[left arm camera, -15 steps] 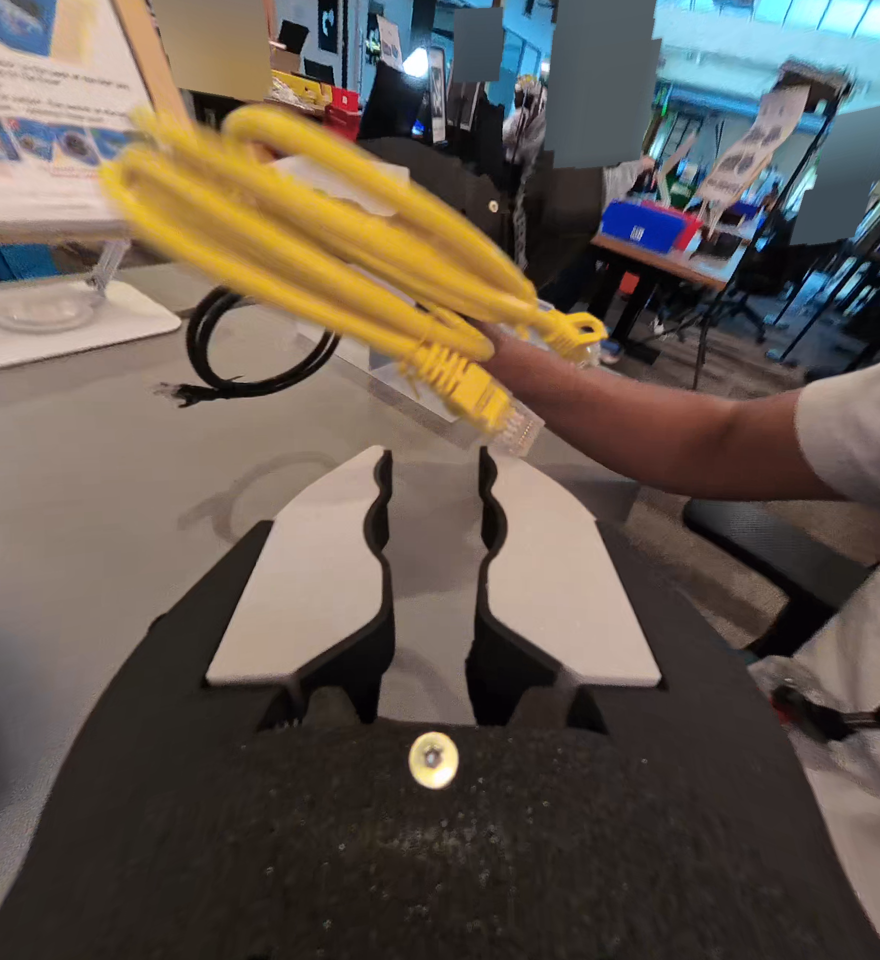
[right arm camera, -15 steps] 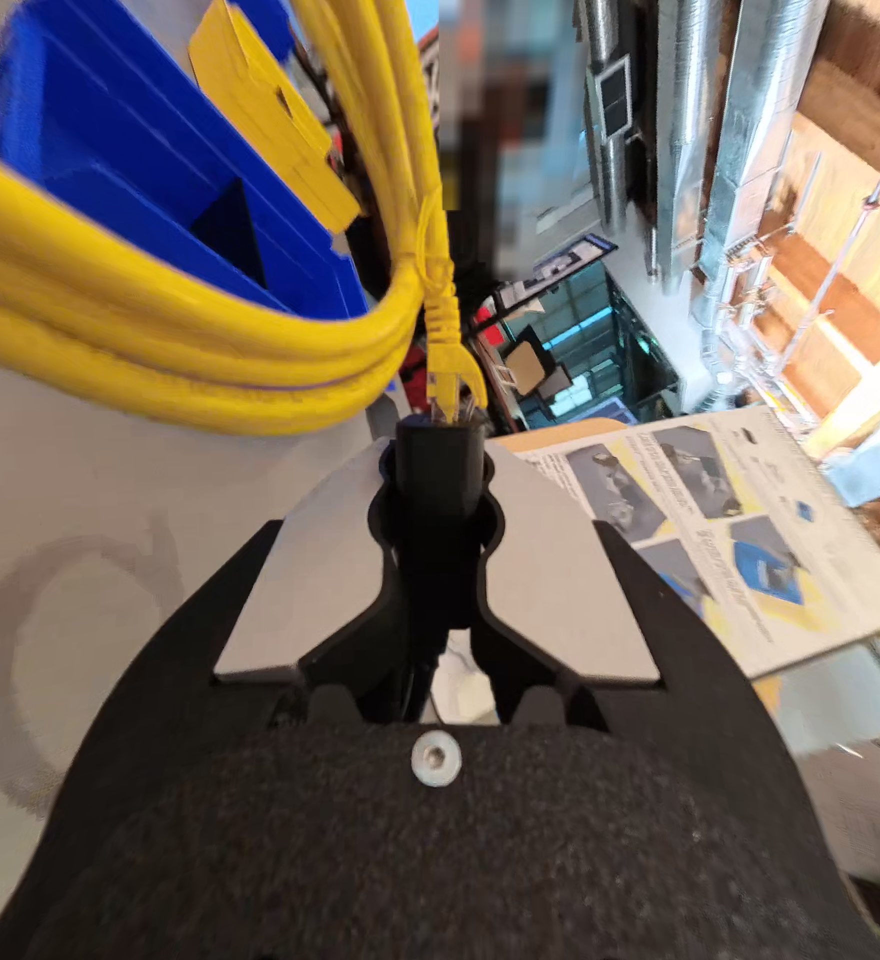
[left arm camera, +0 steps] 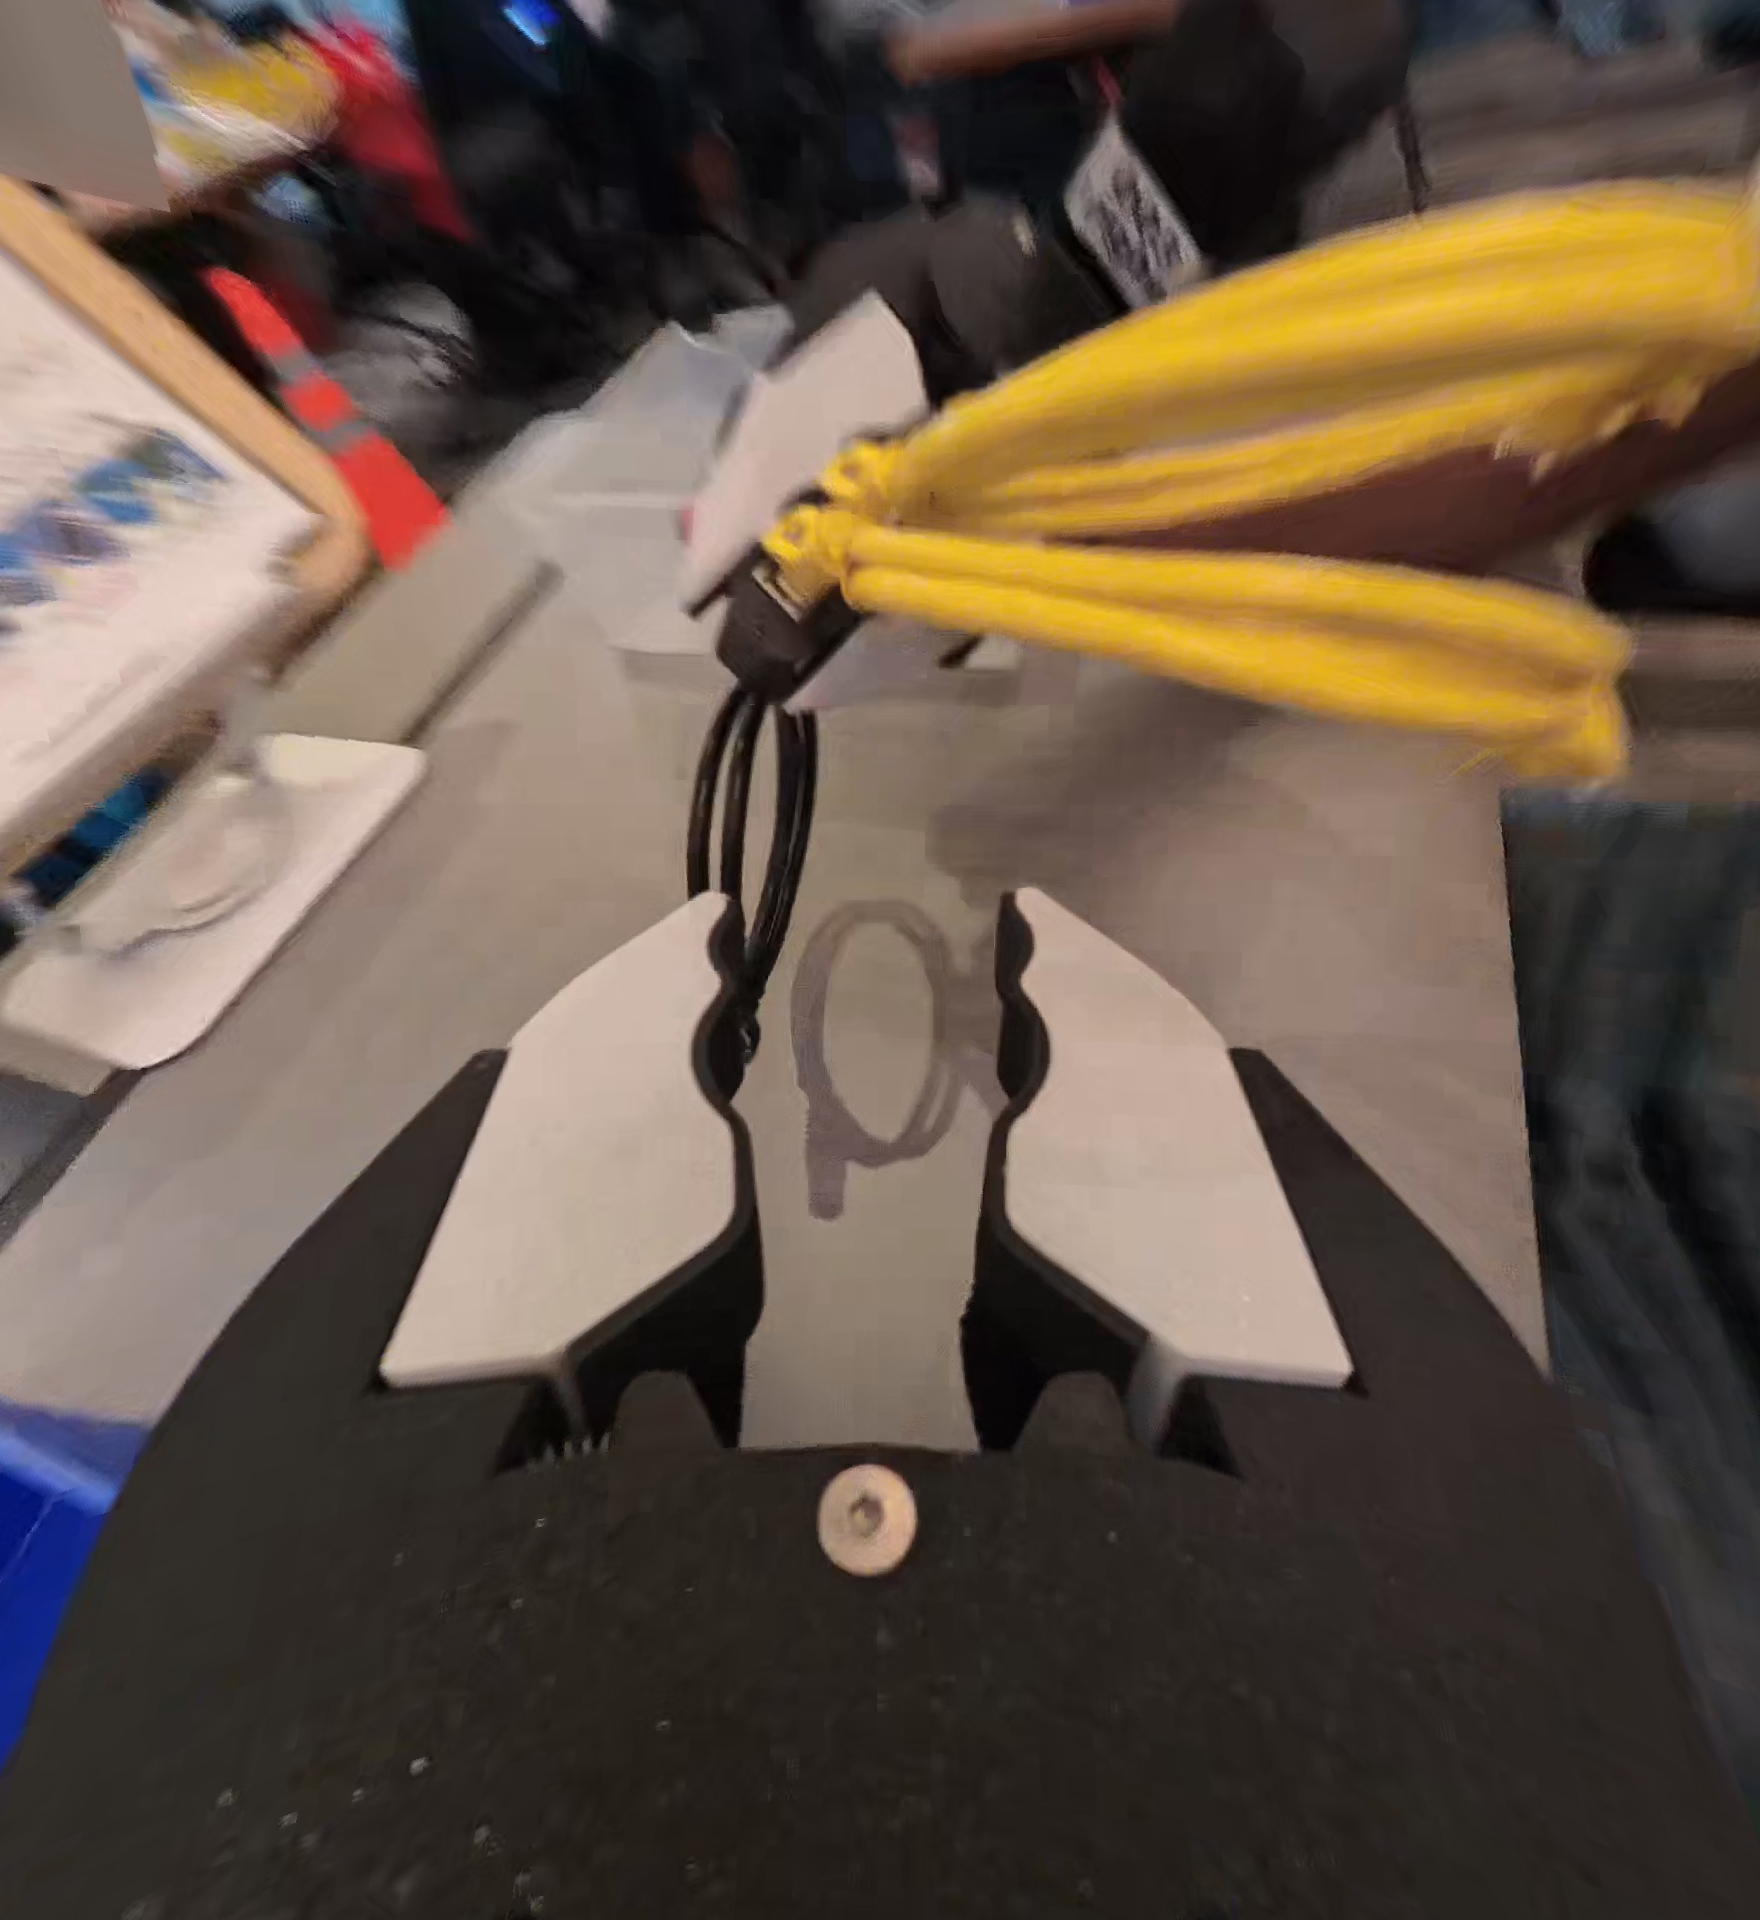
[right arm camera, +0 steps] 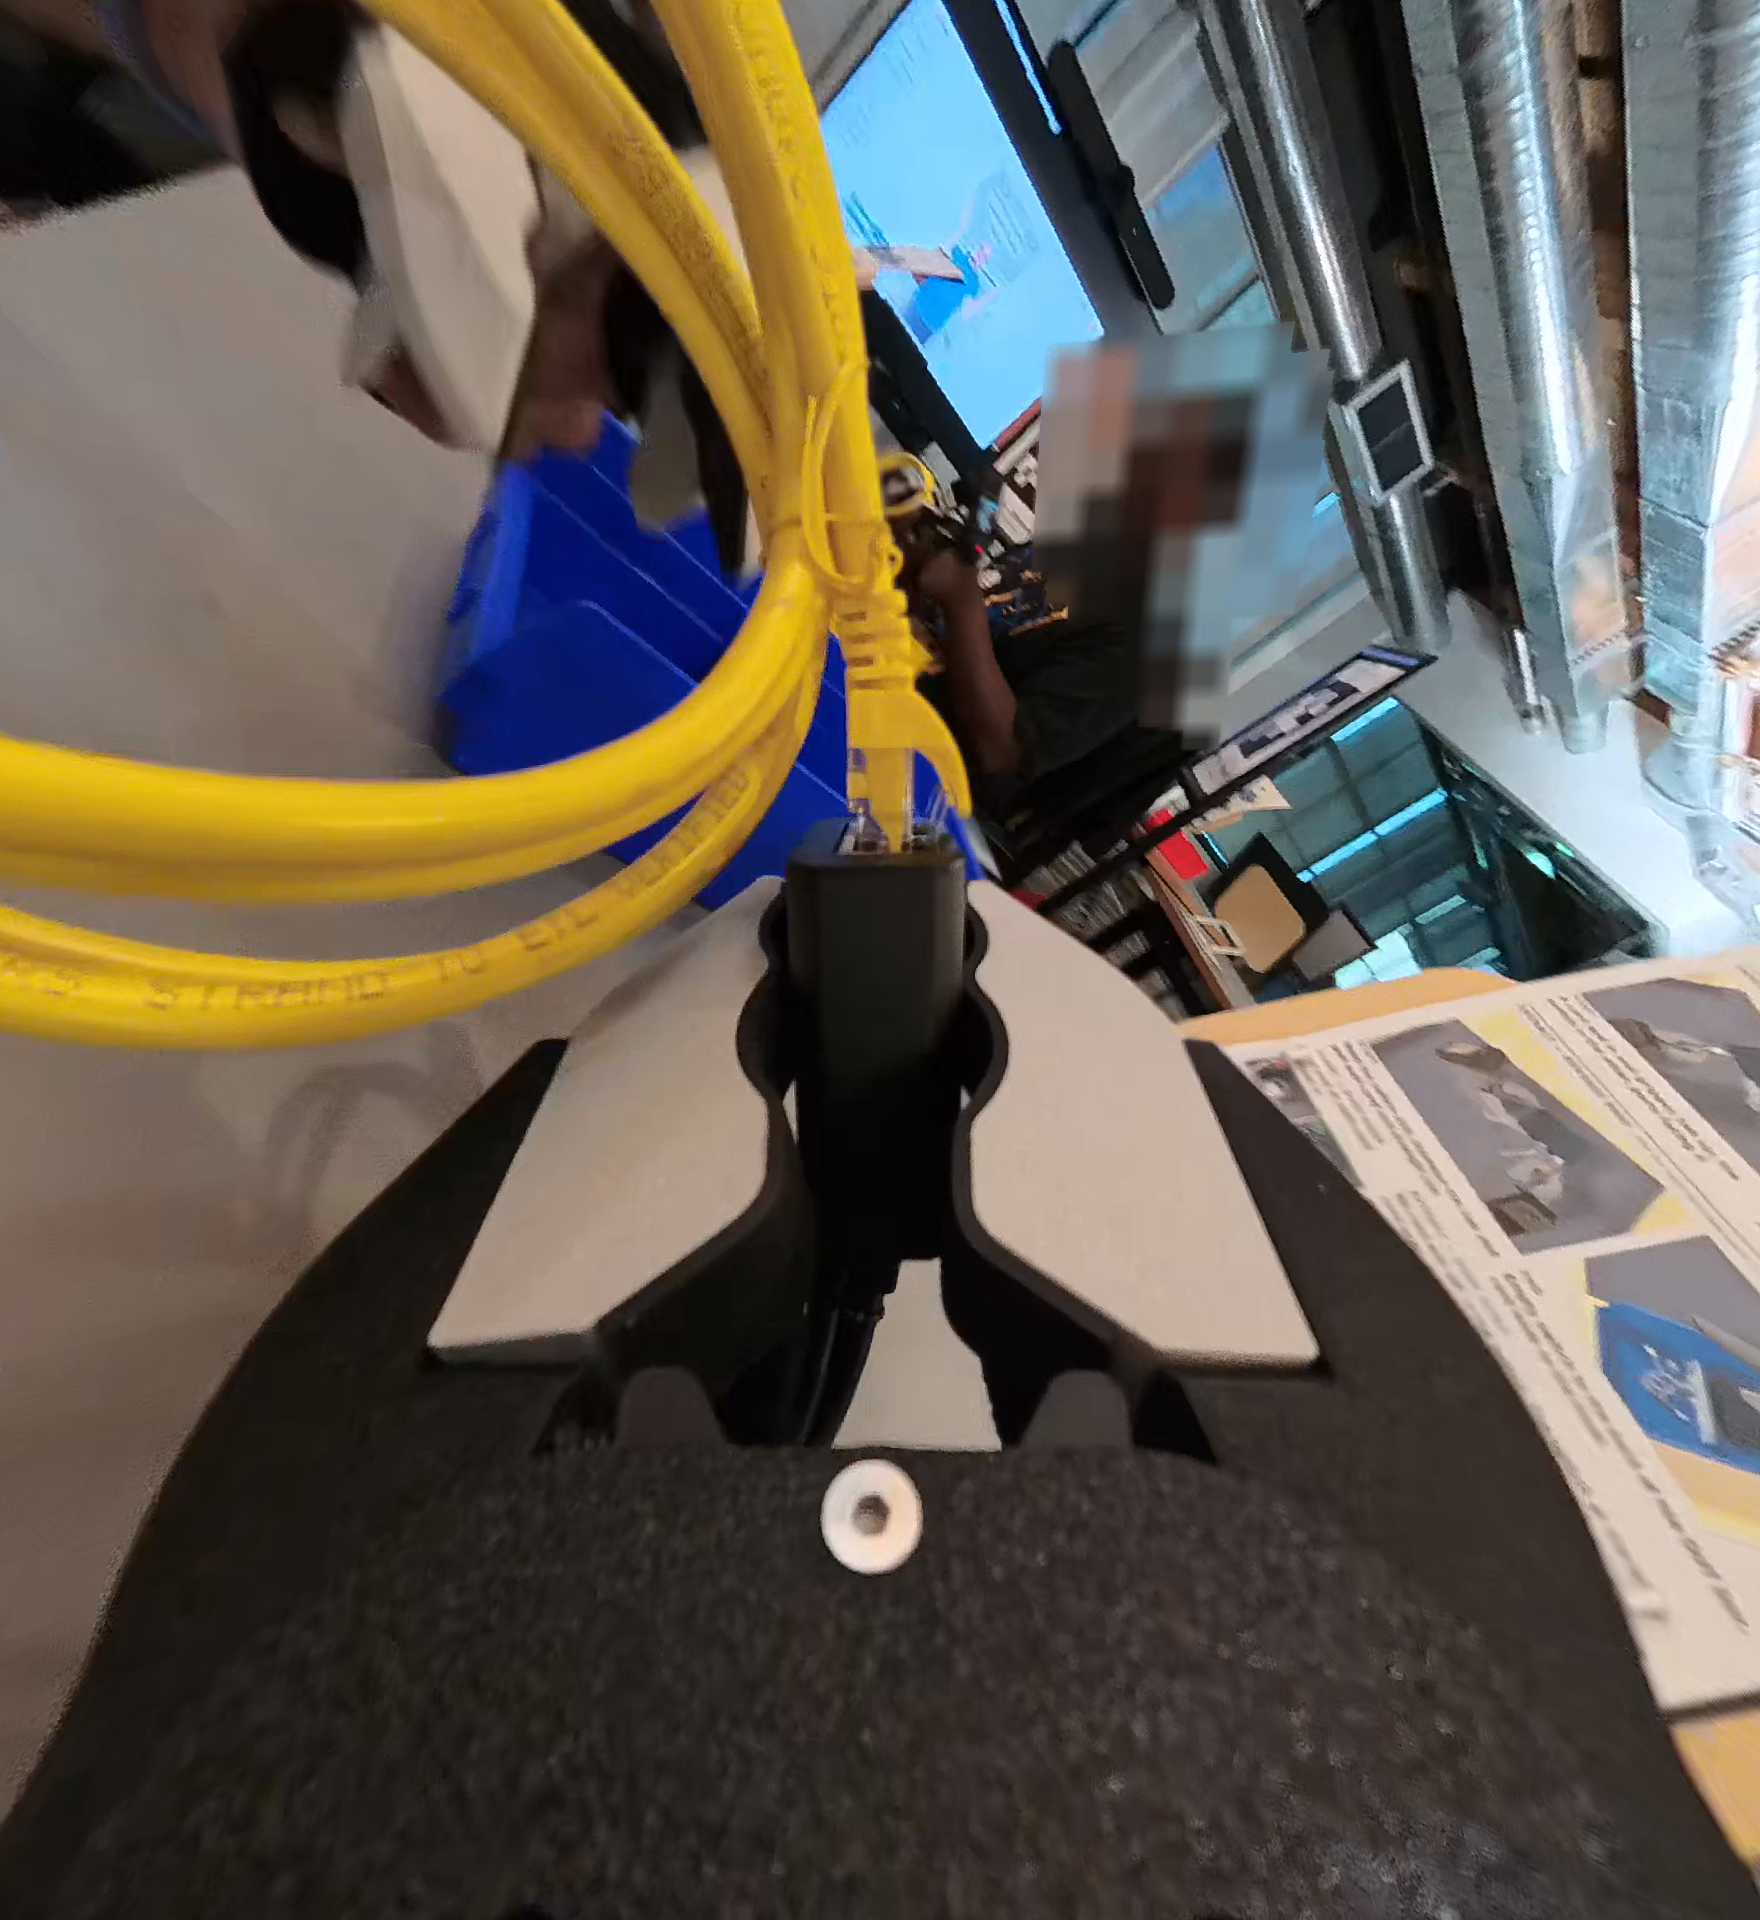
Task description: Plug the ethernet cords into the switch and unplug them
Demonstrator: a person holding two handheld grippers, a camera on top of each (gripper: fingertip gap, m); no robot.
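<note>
Plug-in done: yellow cord point(right arm camera: 881, 665) seated in black switch point(right arm camera: 876, 997), clamped by right gripper point(right arm camera: 876, 935). Left gripper point(left arm camera: 860, 987) spread, empty. Next, likely: left pinches plug at 12 o'clock, pulls out.

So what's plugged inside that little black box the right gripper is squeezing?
A yellow cord's clear plug sits in the black box's top opening, held by the right gripper. The socket's inside is hidden.

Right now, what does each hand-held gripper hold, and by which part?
The right hand-held gripper clamps the black adapter by its body, with the yellow ethernet cord plugged into its tip. The left hand-held gripper is open, holding nothing.
</note>
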